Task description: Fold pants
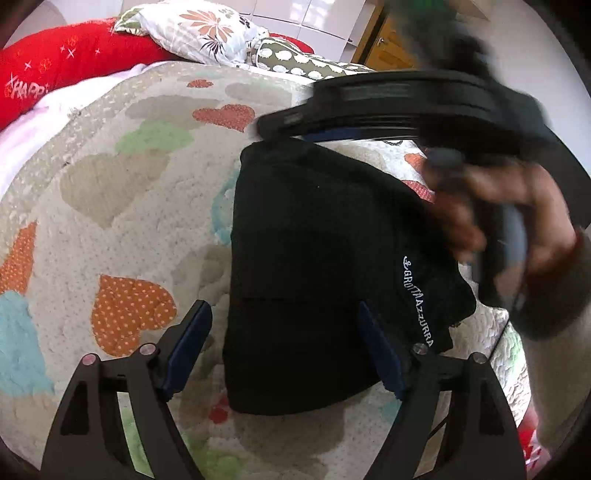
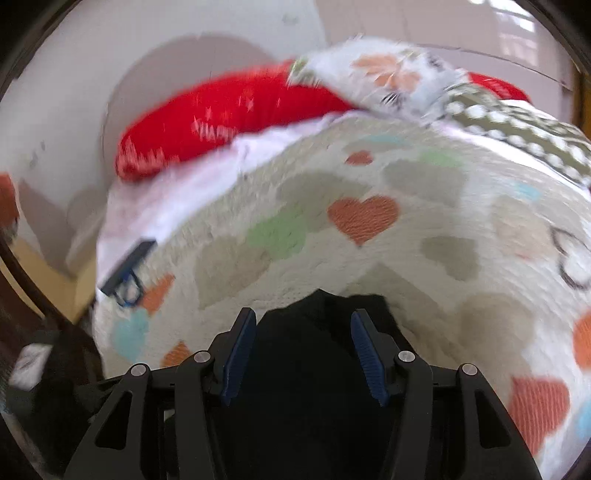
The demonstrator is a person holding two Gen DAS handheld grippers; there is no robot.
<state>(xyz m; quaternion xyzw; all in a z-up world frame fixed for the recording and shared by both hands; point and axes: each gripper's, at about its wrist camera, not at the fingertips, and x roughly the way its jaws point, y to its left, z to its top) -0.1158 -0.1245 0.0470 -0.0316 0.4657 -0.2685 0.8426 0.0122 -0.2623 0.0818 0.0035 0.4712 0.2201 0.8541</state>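
— How many pairs of pants? 
— One, black pants [image 1: 317, 266], folded. 
— Grippers? 
— Two: left gripper [image 1: 284, 343] and right gripper [image 2: 303, 350]. 
— Pillows? 
— Three: one red pillow [image 1: 70, 55], one floral pillow [image 1: 199, 29], one dotted olive pillow [image 1: 299, 62]. 
— Quilts? 
— One heart-patterned quilt [image 1: 147, 184].

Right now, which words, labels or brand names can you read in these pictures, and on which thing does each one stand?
"GROTTAZZURRA", in white letters after a small curly sign, on the folded black pants.
"HAPP", in white, on the red pillow; the rest of the word is cut off.
In the right wrist view the same red pillow's white lettering is too blurred to read.
No other text is legible.
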